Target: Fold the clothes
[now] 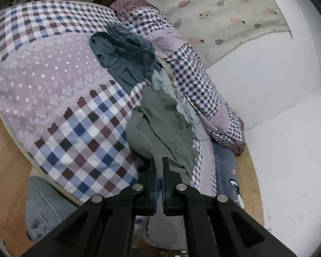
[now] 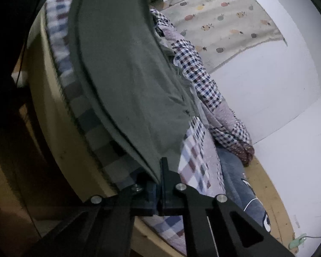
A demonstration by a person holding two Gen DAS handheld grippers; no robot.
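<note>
Left wrist view: the left gripper (image 1: 159,162) is clamped on a corner of the grey-green garment (image 1: 160,126), which lies crumpled on the checked bedspread (image 1: 79,128) near the bed's edge. Behind it sit a pale blue garment (image 1: 182,109) and a dark teal garment (image 1: 126,57) — the three touching in a loose row. Right wrist view: the right gripper (image 2: 160,167) is closed on the grey-green garment's hem (image 2: 126,81), the cloth stretched up taut across the frame — a pineapple-print sheet (image 2: 220,21) hangs on the wall beyond.
</note>
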